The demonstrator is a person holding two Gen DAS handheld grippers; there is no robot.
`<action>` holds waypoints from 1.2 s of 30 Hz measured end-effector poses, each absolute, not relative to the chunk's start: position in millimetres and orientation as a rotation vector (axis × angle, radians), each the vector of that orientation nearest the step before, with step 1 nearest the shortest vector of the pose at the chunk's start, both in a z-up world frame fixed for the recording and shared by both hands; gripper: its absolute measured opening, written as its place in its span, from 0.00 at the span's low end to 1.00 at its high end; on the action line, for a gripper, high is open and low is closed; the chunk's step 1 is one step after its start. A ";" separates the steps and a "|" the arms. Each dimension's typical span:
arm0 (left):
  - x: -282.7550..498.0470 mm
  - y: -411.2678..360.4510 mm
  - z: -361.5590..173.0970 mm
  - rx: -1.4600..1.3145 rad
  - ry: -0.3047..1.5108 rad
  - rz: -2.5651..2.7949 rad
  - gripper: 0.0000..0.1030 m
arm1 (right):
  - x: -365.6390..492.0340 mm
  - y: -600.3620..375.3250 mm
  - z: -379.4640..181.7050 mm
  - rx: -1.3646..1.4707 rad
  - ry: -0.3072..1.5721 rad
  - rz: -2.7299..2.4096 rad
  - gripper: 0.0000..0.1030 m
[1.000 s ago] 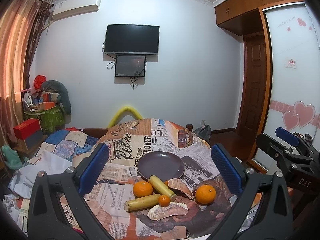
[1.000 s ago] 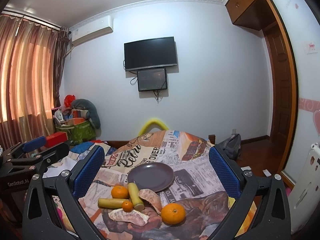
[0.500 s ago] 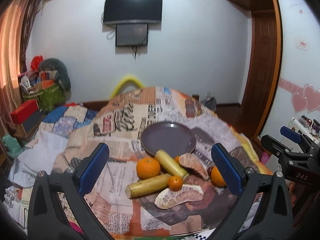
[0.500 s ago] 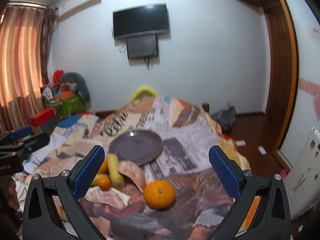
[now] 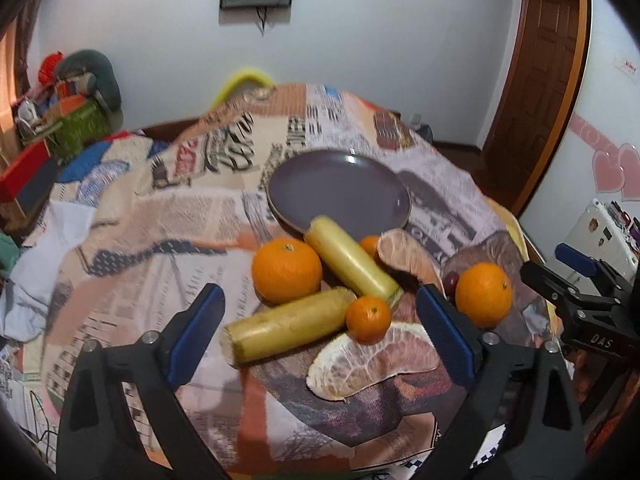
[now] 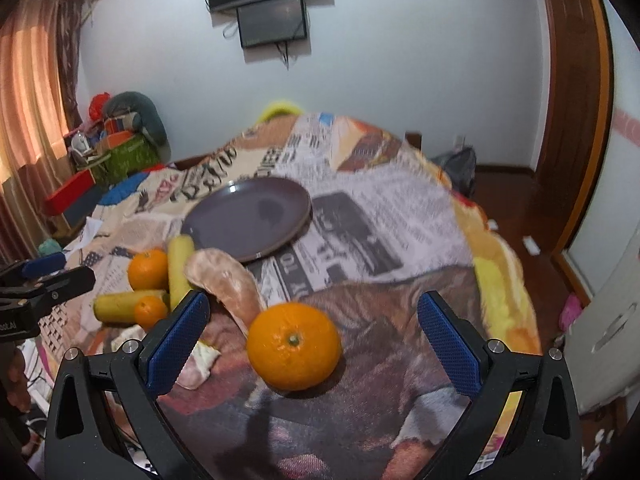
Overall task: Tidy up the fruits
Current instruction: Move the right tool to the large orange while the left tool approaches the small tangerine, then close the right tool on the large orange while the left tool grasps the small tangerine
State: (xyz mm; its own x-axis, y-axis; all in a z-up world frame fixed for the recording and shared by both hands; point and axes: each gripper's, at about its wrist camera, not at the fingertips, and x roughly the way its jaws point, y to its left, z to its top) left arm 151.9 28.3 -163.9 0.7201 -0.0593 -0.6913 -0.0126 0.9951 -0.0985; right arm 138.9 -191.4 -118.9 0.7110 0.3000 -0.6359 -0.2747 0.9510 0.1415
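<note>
A purple plate (image 5: 340,190) sits empty on a newspaper-print cloth (image 5: 168,216); it also shows in the right wrist view (image 6: 248,216). In front of it lie two yellow stalk pieces (image 5: 286,326) (image 5: 350,262), oranges (image 5: 286,270) (image 5: 483,293), a small tangerine (image 5: 368,319) and two peeled pomelo segments (image 5: 372,364) (image 5: 408,258). My left gripper (image 5: 322,334) is open, low over the near stalk and tangerine. My right gripper (image 6: 310,342) is open, straddling the big orange (image 6: 294,346) without touching it.
The cloth-covered table drops off at its right edge (image 6: 508,292) toward the wooden floor. A white appliance (image 6: 612,332) stands at the right. Boxes and bags (image 5: 60,120) pile up at the far left by the curtain.
Both grippers have moved forward and down toward the fruit, which now looks much larger. The right gripper has come around the big orange. Both stay open.
</note>
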 end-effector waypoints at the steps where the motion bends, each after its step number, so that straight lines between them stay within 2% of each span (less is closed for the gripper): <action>1: 155.6 26.8 -170.3 -0.104 0.788 -0.033 0.90 | 140.7 -191.8 -123.3 0.039 0.728 0.319 1.00; 11: 174.4 14.3 -198.5 -0.128 0.886 -0.087 0.75 | 152.3 -184.7 -148.1 0.031 0.825 0.350 1.00; 17: 180.4 4.3 -201.6 -0.075 0.877 -0.112 0.71 | 158.6 -178.6 -160.1 0.012 0.867 0.372 0.98; 22: 182.5 -1.6 -203.0 -0.028 0.869 -0.098 0.59 | 161.6 -174.9 -166.9 0.023 0.901 0.404 0.90; 24: 182.9 -3.2 -203.1 -0.023 0.872 -0.105 0.49 | 161.8 -173.9 -168.3 0.020 0.907 0.409 0.89; 26: 183.0 -4.8 -203.5 -0.027 0.883 -0.124 0.43 | 162.3 -173.3 -168.8 0.020 0.911 0.418 0.85; 31: 181.6 -8.9 -205.3 -0.023 0.881 -0.140 0.41 | 163.4 -171.9 -171.2 0.016 0.923 0.432 0.67; 34: 180.6 -12.2 -206.1 -0.004 0.875 -0.131 0.40 | 163.6 -170.8 -172.4 0.006 0.925 0.432 0.66; 36: 180.9 -12.0 -205.8 -0.003 0.875 -0.122 0.36 | 163.5 -170.3 -172.0 0.003 0.925 0.432 0.65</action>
State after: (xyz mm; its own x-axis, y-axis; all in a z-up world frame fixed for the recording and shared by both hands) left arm 180.9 -12.0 -205.8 0.6345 -0.1077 -0.7654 0.1052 0.9931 -0.0525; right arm 163.5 -170.3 -172.0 0.5226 0.3619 -0.7720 -0.3590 0.9147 0.1858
